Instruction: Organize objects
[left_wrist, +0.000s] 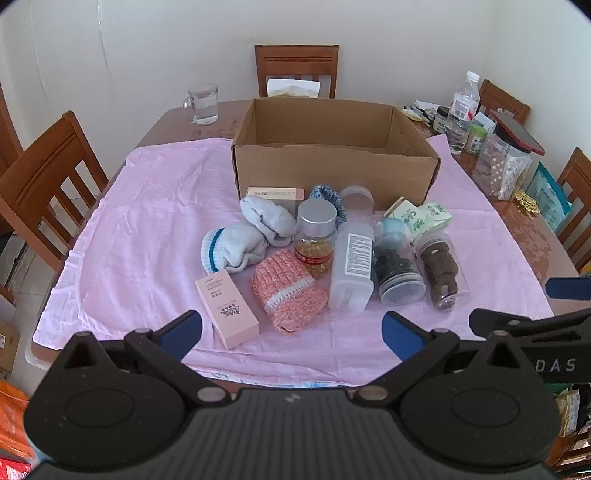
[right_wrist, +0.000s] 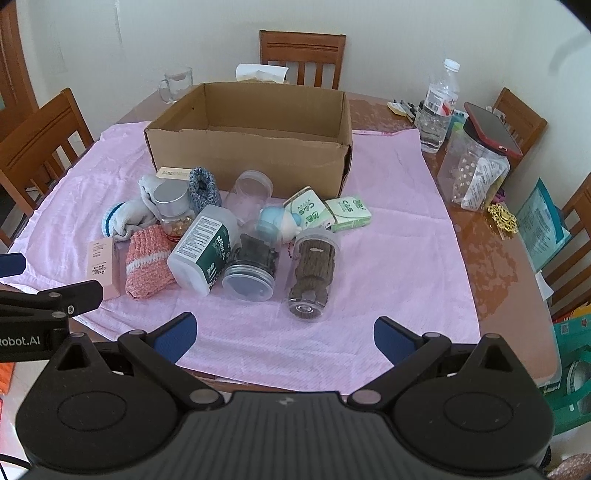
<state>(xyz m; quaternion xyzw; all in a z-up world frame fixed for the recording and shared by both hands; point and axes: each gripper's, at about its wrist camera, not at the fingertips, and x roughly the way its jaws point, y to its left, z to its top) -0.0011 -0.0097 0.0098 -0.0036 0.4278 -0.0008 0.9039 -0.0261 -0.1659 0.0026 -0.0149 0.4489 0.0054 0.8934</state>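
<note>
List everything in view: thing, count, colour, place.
cardboard box: 1, brown, open, far middle of the cloth
cloth: 1, pink, spread over the table
table: 1, brown, under the cloth
socks: pale grey pair, left of the pile
knitted pieces: 1 salmon at the pile's front, 1 blue by the box
pink carton: 1, front left
capsule bottle: 1, clear, silver cap, upright
white bottle: 1, lying
clear jars: 3, lying, two with dark contents
green tissue packs: 2, right of the pile
glass mug: 1, clear, far left
water bottle: 1, clear, far right
chairs: several, wooden, around the table
left gripper: open
right gripper: open
</note>
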